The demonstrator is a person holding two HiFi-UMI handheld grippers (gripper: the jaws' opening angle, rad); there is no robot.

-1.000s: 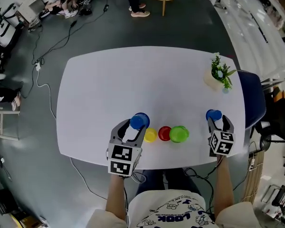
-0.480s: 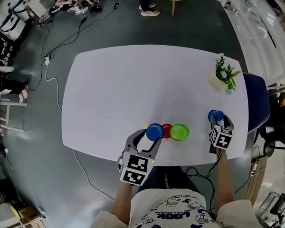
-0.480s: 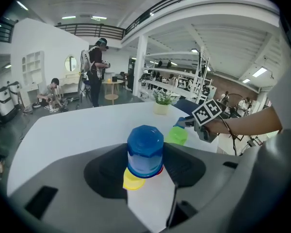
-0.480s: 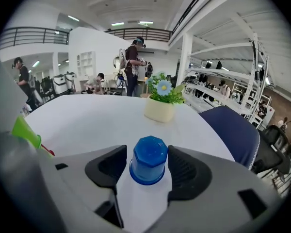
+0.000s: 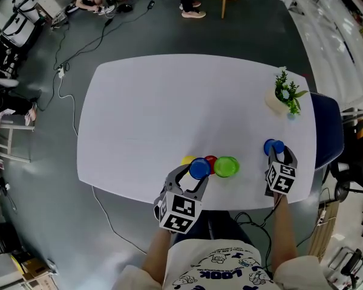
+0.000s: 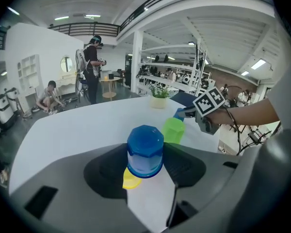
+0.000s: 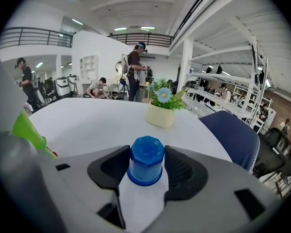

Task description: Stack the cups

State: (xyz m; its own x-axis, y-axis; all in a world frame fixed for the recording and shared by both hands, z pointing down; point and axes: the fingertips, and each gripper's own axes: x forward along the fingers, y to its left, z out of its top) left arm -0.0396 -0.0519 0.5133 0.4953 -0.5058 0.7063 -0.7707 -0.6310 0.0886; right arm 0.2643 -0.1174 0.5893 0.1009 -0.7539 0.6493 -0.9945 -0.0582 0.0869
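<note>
blue cup [image 6: 144, 150] gripped by left tool [image 5: 195, 173], right tool [image 5: 279, 156] just closed on second cup [image 7: 146, 166]

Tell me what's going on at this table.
A person works a gripper in each hand at a white table. The left gripper holds an upturned blue cup by the yellow cup, red cup and green cup. The right gripper has just been closing its fingers on a second blue cup farther right.

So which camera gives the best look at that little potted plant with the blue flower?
The right gripper view: the cream-potted green plant stands close, side-on, flower clear. The head view shows it small from above; the left gripper view, tiny and distant.
</note>
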